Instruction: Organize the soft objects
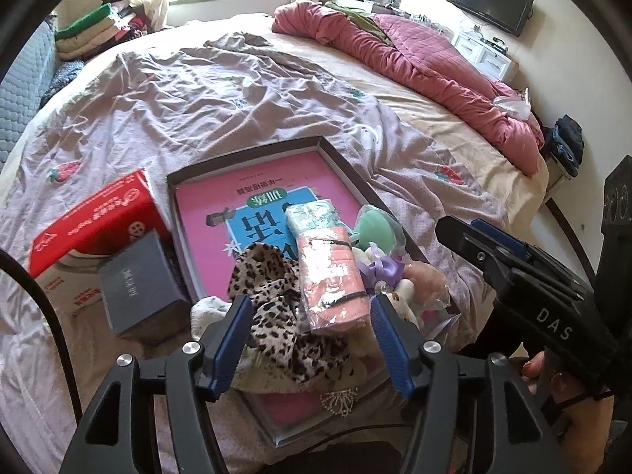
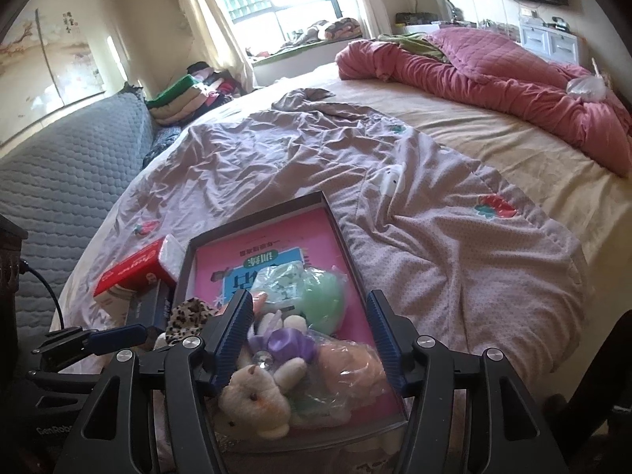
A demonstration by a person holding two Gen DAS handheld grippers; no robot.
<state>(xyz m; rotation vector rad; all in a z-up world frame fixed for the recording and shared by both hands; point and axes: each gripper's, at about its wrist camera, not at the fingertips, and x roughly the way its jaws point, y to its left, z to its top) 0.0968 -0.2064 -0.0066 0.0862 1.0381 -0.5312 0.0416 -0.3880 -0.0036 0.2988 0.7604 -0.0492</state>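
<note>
Left wrist view: left gripper (image 1: 312, 339) spread wide, ribbed blue pads either side of a crumpled leopard-print cloth (image 1: 276, 304) and a flat plastic-wrapped pink packet (image 1: 331, 276), gripping neither. Both lie heaped in a shallow grey box (image 1: 252, 158) lined with a glossy pink book (image 1: 209, 205), on a wrinkled lilac sheet (image 1: 177, 98). Right wrist view: right gripper (image 2: 316, 339) equally spread, low over a fuzzy cream plush bear (image 2: 252, 399) with satin purple bow, a smooth green dome (image 2: 322, 296) beyond.
</note>
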